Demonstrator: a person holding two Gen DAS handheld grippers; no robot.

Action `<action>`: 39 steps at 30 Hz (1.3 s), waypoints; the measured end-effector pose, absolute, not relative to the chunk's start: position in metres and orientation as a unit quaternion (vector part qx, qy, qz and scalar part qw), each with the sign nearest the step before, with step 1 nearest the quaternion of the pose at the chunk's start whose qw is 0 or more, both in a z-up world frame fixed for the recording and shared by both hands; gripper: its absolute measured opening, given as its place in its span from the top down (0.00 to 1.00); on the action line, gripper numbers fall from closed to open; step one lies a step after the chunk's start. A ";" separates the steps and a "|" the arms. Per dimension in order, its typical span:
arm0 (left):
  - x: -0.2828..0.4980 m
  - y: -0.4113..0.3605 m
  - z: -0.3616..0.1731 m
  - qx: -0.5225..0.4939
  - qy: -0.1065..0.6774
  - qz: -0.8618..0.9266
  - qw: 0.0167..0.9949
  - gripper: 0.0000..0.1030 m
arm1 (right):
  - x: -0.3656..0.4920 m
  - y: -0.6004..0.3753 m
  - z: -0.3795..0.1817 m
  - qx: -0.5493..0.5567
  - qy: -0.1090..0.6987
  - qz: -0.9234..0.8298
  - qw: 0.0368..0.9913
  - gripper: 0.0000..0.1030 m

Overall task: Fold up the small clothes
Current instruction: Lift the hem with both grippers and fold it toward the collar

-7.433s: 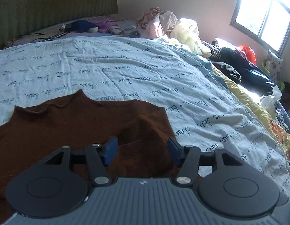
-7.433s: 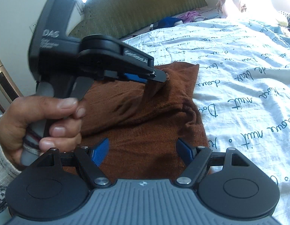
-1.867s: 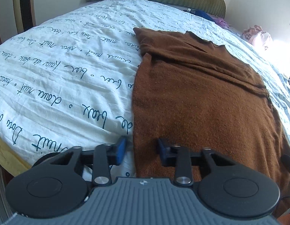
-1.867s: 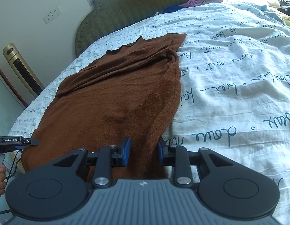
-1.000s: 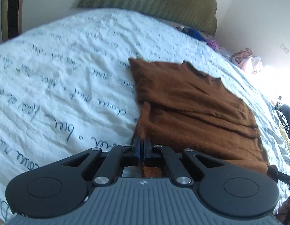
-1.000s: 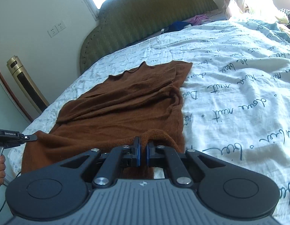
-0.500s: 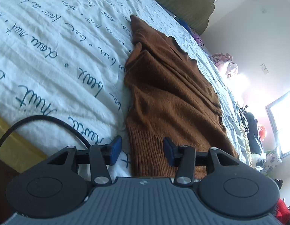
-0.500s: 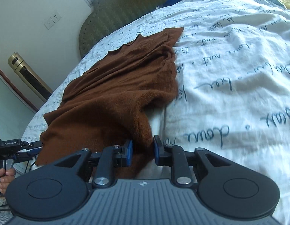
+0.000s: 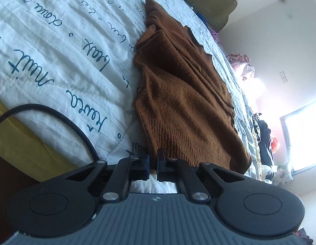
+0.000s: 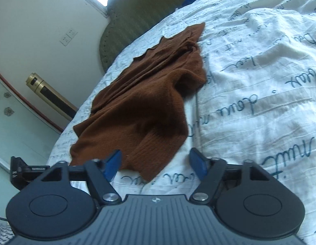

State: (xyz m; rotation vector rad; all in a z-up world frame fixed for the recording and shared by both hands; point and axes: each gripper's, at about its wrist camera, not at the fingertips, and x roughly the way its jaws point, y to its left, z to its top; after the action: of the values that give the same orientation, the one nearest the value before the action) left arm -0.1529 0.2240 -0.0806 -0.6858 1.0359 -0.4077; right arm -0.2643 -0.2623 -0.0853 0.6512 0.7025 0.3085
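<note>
Here the brown sweater [image 9: 184, 94] lies on the bed [image 9: 62, 47], its long axis running from the ribbed hem at the near edge up toward the green headboard [image 10: 137, 6], neckline at the far end. It is bunched into lengthwise folds, one sleeve doubled over the body. The left gripper [image 9: 152, 164] has its fingers together, pinching the near corner of the hem. The right gripper [image 10: 156, 162] sits at the hem's other corner with its fingers opening; the loose corner of the hem lies between them, touched by neither pad. A black cable [image 9: 55, 114] curves over the bed's edge beside the left gripper. Half a second ago the left fingers stood apart around the hem and the right ones were nearly closed on it; now that is reversed. A second ago both pinched the hem and held it lifted. Since then the sweater has slumped into deeper creases. Other clothes [image 9: 262, 134] are heaped near the window [image 9: 301, 140].
</note>
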 end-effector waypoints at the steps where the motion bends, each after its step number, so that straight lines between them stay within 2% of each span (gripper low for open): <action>1: -0.152 0.225 -0.082 -0.325 0.482 -0.190 0.791 0.95 | -0.263 -0.258 -0.084 0.300 0.339 0.144 0.880 0.23; 3: -0.151 0.229 -0.084 -0.335 0.482 -0.192 0.787 0.95 | -0.262 -0.255 -0.085 0.297 0.337 0.147 0.881 0.23; 4: -0.152 0.232 -0.084 -0.341 0.481 -0.193 0.784 0.96 | -0.261 -0.252 -0.086 0.293 0.337 0.149 0.882 0.27; 5: -0.152 0.232 -0.085 -0.345 0.479 -0.196 0.783 0.96 | -0.259 -0.251 -0.086 0.290 0.342 0.151 0.881 0.53; 6: -0.152 0.233 -0.086 -0.349 0.477 -0.199 0.781 0.96 | -0.257 -0.250 -0.088 0.293 0.352 0.154 0.875 0.86; 11: -0.158 0.245 -0.083 -0.382 0.455 -0.209 0.777 0.96 | -0.263 -0.250 -0.084 0.292 0.340 0.152 0.881 0.89; 18: -0.146 0.256 -0.034 -0.412 0.399 -0.239 0.784 0.96 | -0.263 -0.262 -0.019 0.260 0.280 0.174 0.908 0.90; 25: -0.070 0.255 0.006 -0.425 0.355 -0.254 0.793 0.97 | -0.190 -0.282 0.030 0.251 0.247 0.216 0.910 0.90; 34: 0.081 0.234 -0.018 -0.414 0.412 -0.199 0.787 0.97 | -0.002 -0.323 -0.019 0.333 0.335 0.176 0.864 0.91; 39: 0.127 0.221 -0.022 -0.405 0.425 -0.190 0.787 0.97 | 0.045 -0.334 -0.041 0.349 0.351 0.156 0.855 0.93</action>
State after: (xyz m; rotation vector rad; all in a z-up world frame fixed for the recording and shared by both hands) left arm 0.1270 0.2214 -0.0221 -0.8719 0.9156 -0.4095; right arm 0.0455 -0.3337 -0.0410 0.7332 0.7381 0.3285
